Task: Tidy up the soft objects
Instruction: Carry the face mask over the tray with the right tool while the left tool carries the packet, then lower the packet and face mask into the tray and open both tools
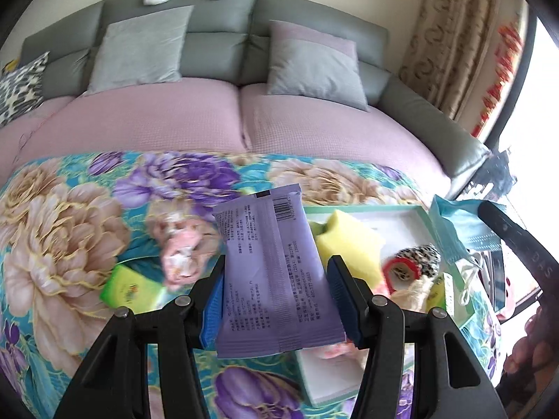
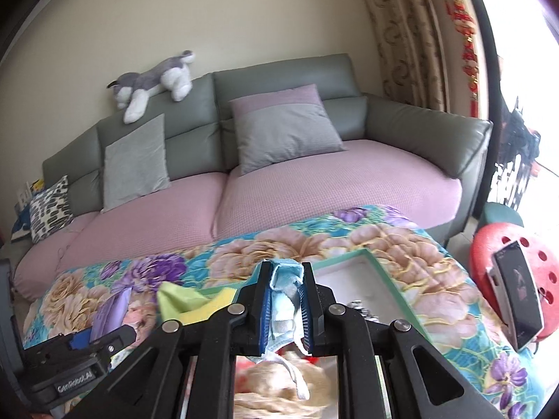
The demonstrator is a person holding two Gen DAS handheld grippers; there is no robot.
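Both grippers angled down (left gripper [image 1: 276, 276], right gripper [image 2: 286, 300]).

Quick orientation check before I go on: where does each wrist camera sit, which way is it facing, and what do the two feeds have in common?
Left wrist: on the left gripper, looking down its fingers across the floral cloth to the sofa; pads clamp a purple packet; right gripper at the right edge.
Right wrist: on the right gripper, facing likewise; pads shut on a blue face mask; left gripper low left.
Shared: sofa, cloth, green-rimmed box, yellow sponge, plush dog.
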